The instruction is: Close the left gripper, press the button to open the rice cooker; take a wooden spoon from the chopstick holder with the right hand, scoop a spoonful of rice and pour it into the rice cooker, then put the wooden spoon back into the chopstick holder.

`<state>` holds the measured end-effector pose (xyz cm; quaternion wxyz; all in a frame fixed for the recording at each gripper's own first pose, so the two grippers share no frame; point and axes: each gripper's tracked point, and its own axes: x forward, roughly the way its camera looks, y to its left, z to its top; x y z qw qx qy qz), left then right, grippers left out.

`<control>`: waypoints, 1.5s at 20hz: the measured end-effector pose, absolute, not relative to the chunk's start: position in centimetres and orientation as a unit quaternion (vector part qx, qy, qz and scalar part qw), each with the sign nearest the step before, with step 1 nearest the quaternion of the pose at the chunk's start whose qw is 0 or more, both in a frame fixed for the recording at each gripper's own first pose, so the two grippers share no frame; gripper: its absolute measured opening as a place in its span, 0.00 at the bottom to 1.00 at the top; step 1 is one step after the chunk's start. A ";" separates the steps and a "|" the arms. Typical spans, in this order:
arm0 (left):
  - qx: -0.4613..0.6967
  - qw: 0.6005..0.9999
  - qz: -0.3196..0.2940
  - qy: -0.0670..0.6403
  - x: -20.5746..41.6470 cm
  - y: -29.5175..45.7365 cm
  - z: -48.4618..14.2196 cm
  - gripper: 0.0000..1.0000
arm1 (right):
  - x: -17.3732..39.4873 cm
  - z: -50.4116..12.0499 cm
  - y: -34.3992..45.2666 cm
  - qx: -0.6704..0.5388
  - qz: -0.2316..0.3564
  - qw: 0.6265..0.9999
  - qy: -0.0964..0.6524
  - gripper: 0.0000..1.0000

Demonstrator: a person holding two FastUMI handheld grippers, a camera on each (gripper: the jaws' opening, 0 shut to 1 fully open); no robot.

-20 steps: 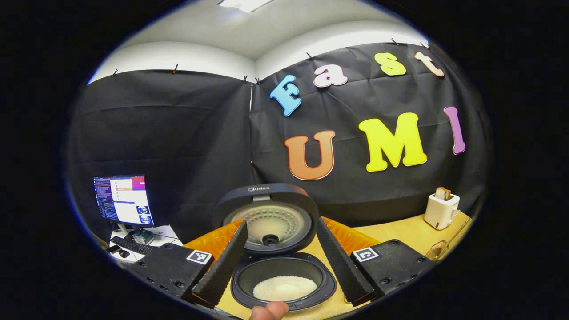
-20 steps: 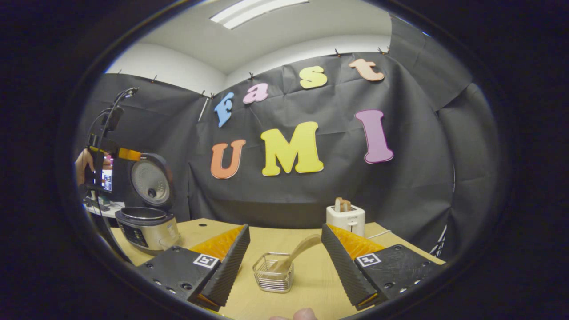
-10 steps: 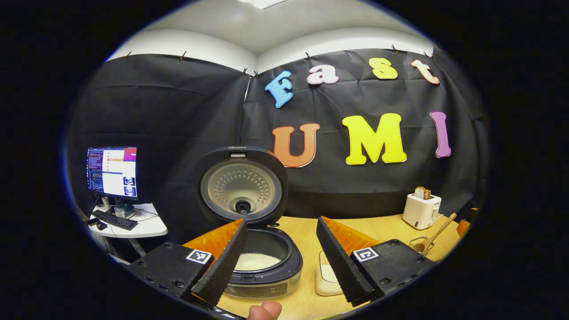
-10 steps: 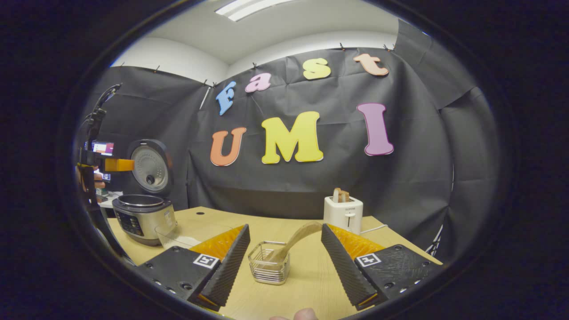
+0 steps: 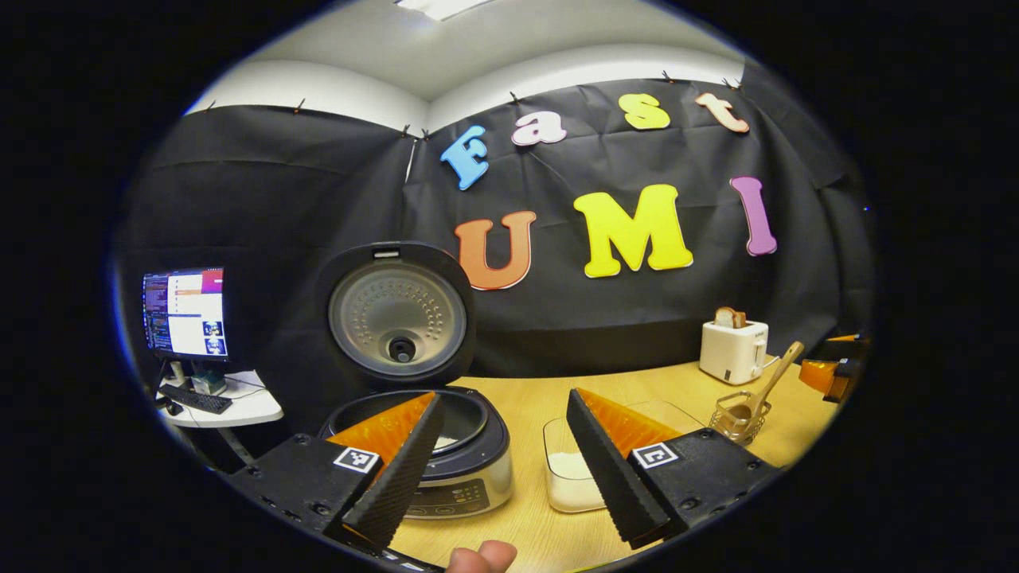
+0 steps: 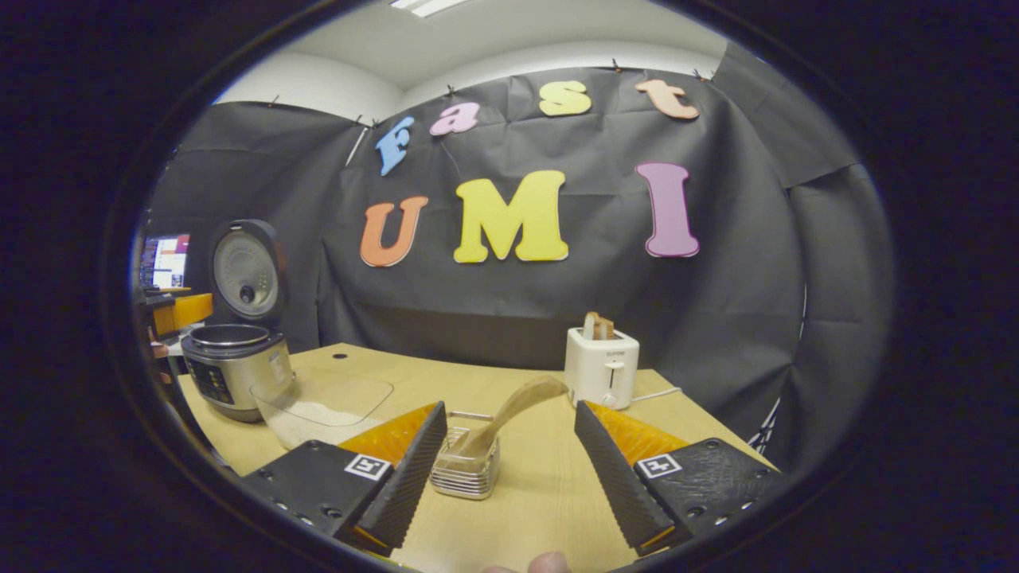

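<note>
Two tools are in play, and I read both as spread wide with nothing between their fingers. In the left gripper view, my left tool [image 5: 505, 465] hangs above the table [image 5: 677, 386] with its fingers apart, framing the rice cooker [image 5: 446, 469]. The cooker's lid [image 5: 396, 317] stands upright on its hinge at the back, so I judge the button step done; a little white rice shows in the pot behind my left finger. Just beside the cooker, on its right, sits a clear rice container [image 5: 575, 473] with rice in the bottom, close enough that a loaded spoon has only a short way to travel. In the right gripper view, my right tool [image 6: 509, 473] is low over the table and lined up on the wire chopstick holder [image 6: 466, 469], which sits near my left finger. The wooden spoon [image 6: 509, 414] stands bowl-down in it, its handle leaning up and to the right into the gap between my fingers, which makes it easy to pinch. Neither finger touches it yet. My next move, I think, is to ease forward and close on that handle. A toaster [image 6: 601, 368] stands behind, well clear.
</note>
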<state>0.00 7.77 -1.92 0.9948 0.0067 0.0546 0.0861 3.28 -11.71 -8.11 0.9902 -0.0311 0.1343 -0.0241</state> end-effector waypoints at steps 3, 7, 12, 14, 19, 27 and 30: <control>0.005 0.996 0.073 0.044 -0.3 6.9 -1.0 0.99 | 4.4 -9.3 -11.8 -0.021 -0.031 0.987 0.154 0.96; -0.006 0.997 0.067 0.025 -1.0 6.8 0.2 0.99 | 6.8 -11.0 -12.0 0.016 -0.039 0.983 0.181 0.96; -0.008 0.997 0.068 0.038 -1.0 7.1 -0.5 0.99 | 9.7 -13.4 -12.6 0.050 -0.055 0.976 0.206 0.92; -0.009 0.996 0.069 0.047 -1.0 7.4 -1.1 0.99 | 10.8 -14.0 -12.9 0.054 -0.058 0.975 0.209 0.92; -0.010 0.996 0.072 0.058 -0.9 8.0 -1.7 0.99 | 12.4 -14.8 -13.2 0.057 -0.066 0.973 0.214 0.79; -0.018 0.996 0.072 0.057 -1.1 8.7 -1.4 0.99 | 13.4 -14.7 -11.9 0.063 -0.058 0.973 0.217 0.24; -0.023 0.996 0.073 0.054 -1.2 8.9 -1.3 0.99 | 13.5 -13.9 -10.3 0.079 -0.034 0.972 0.217 0.07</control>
